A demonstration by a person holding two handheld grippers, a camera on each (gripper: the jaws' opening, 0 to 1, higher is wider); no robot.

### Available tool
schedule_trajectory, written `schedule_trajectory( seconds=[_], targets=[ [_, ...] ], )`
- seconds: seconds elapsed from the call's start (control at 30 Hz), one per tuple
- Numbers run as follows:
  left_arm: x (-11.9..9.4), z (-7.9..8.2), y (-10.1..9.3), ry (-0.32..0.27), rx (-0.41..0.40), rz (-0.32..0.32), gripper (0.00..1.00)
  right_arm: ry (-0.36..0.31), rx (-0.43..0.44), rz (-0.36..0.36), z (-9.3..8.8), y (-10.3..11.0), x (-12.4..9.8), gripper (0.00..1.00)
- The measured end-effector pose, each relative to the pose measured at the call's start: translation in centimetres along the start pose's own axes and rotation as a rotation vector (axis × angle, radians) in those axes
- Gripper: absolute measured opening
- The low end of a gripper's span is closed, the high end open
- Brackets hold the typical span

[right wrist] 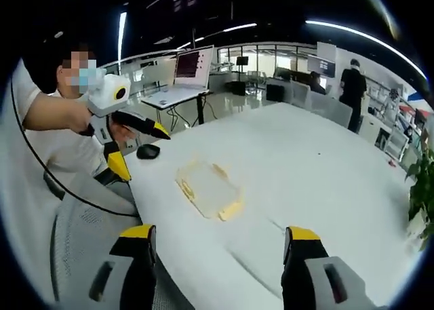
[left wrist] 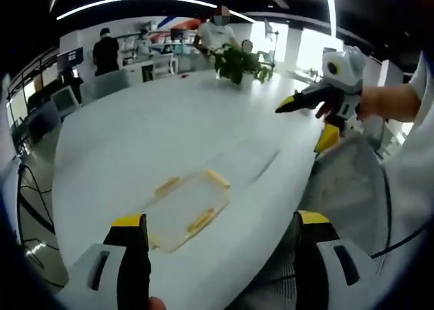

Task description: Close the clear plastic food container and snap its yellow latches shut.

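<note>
Worktop [left wrist: 169, 127], white and broad, is taking up most of the left gripper view, and it is stretching away toward the glass walls in the right gripper view [right wrist: 319, 167]. Chair [left wrist: 352, 188] with a grey mesh back is standing at the worktop's near edge, showing also in the right gripper view [right wrist: 88, 228]. Plant [left wrist: 239, 62] in leafy green is sitting at the worktop's far end, with several people standing beyond it.

Container [left wrist: 186, 209] of clear plastic is lying flat on the worktop, close to its near edge, with yellow latches [left wrist: 201, 221] showing along its sides; in the right gripper view it is lying [right wrist: 207, 186] toward the chair side of the worktop. Whether its lid is fully pressed down I cannot tell. A small dark thing, perhaps a mouse [right wrist: 148, 150], is resting on the worktop beyond the container.

Left claw [left wrist: 220, 232] is hovering over the worktop's near edge with its jaws spread wide, the container just ahead of its left jaw, untouched; it is also appearing in the right gripper view [right wrist: 139, 147], held in a hand above the chair. Right claw [right wrist: 220, 245] is likewise gaping wide and holding nothing, short of the container; in the left gripper view it is hanging [left wrist: 305, 123] above the chair, well apart from the container.
</note>
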State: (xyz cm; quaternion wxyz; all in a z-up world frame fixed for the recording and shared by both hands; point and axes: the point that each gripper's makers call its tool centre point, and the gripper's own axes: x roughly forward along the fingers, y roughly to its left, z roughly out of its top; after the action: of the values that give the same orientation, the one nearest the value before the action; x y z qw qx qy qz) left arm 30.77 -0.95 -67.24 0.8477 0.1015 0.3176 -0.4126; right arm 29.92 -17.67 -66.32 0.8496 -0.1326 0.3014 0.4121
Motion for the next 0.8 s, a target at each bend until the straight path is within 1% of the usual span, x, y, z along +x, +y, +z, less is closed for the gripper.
schedule_trajectory(
  seconds=[0.1,0.17,0.27,0.33,0.4,0.43,0.53,0.6,0.63,0.7,0.77,0.8],
  targets=[
    [0.0,0.2,0.6,0.007,0.028,-0.013,0.86,0.016,-0.028,0.005,0.1,-0.2,0.7,0.75],
    [0.1,0.1,1.2,0.018,0.043,-0.01,0.86,0.027,-0.041,0.011,0.1,-0.3,1.3,0.74],
    [0.3,0.2,1.6,0.02,0.054,-0.013,0.89,0.034,-0.062,0.018,0.3,-0.3,1.9,0.74],
    [0.6,0.2,1.4,0.02,0.082,-0.045,0.91,0.031,-0.076,0.029,0.4,-0.2,2.3,0.73],
    [0.9,-0.1,1.5,0.042,0.117,-0.072,0.91,0.027,-0.071,0.043,0.6,-0.1,2.6,0.73],
    [1.1,0.0,1.6,0.043,0.128,-0.08,0.91,0.028,-0.075,0.049,0.6,0.0,2.8,0.73],
    [1.5,0.1,2.4,0.047,0.144,-0.083,0.9,0.052,-0.109,0.067,0.4,-0.1,3.6,0.7],
    [1.8,0.1,3.2,0.049,0.159,-0.085,0.9,0.057,-0.128,0.071,0.4,-0.3,4.2,0.7],
    [1.9,0.0,3.5,0.052,0.166,-0.086,0.9,0.06,-0.129,0.071,0.4,-0.4,4.3,0.71],
    [2.1,-0.4,4.0,0.073,0.218,-0.094,0.9,0.053,-0.146,0.077,0.6,-0.5,4.7,0.71],
    [2.4,-0.8,4.0,0.081,0.233,-0.126,0.88,0.072,-0.186,0.069,0.4,-0.9,5.1,0.7],
    [2.4,-1.1,4.0,0.094,0.236,-0.14,0.87,0.078,-0.194,0.073,0.3,-0.9,5.3,0.7]
  ],
)
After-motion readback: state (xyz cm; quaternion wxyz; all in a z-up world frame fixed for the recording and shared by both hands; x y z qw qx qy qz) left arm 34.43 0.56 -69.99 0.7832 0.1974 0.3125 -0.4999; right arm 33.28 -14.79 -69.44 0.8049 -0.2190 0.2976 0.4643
